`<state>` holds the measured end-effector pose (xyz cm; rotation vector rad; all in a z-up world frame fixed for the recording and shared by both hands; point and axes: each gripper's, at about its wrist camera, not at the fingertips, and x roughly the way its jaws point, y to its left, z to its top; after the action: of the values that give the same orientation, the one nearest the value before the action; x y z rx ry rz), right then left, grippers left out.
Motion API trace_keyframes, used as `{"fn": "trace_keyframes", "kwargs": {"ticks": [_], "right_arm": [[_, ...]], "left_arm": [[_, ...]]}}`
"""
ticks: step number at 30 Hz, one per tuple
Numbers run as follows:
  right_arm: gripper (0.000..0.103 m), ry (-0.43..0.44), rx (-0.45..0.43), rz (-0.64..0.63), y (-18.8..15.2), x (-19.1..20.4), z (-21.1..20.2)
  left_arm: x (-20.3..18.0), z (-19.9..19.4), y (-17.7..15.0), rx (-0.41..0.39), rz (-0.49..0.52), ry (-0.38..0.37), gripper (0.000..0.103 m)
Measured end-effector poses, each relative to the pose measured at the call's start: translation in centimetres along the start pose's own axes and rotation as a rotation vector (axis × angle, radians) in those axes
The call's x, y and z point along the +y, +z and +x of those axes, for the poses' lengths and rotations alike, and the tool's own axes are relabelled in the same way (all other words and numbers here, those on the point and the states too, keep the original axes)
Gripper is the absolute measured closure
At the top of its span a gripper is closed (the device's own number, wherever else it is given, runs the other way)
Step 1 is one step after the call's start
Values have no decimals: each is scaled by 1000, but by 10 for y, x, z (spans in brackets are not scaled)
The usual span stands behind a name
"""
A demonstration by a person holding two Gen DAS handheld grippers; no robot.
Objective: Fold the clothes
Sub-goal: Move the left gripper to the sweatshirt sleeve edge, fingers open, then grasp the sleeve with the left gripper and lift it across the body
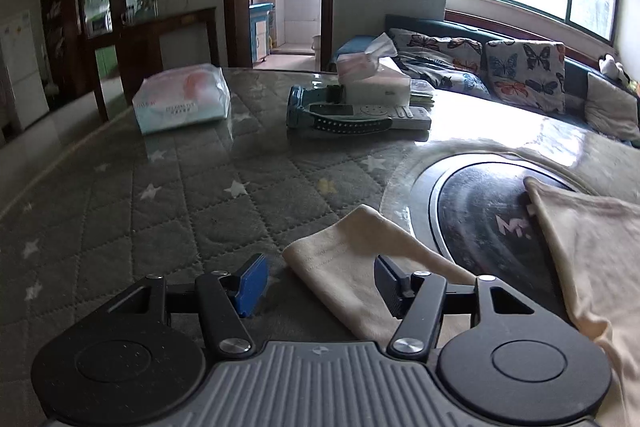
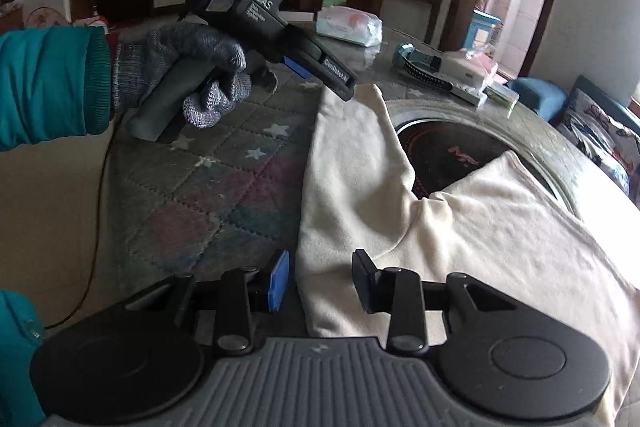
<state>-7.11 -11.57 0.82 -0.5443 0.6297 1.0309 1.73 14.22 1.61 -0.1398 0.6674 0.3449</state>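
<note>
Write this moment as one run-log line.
task: fold clothes | left tool: open, over sleeve end | right tool: open, at cream garment edge | garment: flat on table, unfolded

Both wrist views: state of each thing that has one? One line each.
left gripper: open, the end of one leg of the cream garment between its jaws
right gripper: open, over the garment's near edge
cream garment: spread flat, unfolded, two legs apart
tissue box: open, a tissue sticking up
wipes pack: lying flat, looks closed
</note>
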Motion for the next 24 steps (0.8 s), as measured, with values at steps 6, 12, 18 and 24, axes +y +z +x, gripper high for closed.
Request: {"fn": "trace_keyframes", "kwargs": {"ticks": [6,12,18,24], "right_arm": [[78,1,6,35,-1,-1,6],[97,16,-2,30,-1,4,6],[97,40,-9,12,-4,6,6],[88,85,-31,90,0,-5,-5]], "left_arm": [[9,8,0,-4,-44,-14,92],[20,-16,-4,-69,-99,41,97],[32,-38,-19,-87,-125,68,97],[39,-28,-21,-44,-145,66,97]]}}
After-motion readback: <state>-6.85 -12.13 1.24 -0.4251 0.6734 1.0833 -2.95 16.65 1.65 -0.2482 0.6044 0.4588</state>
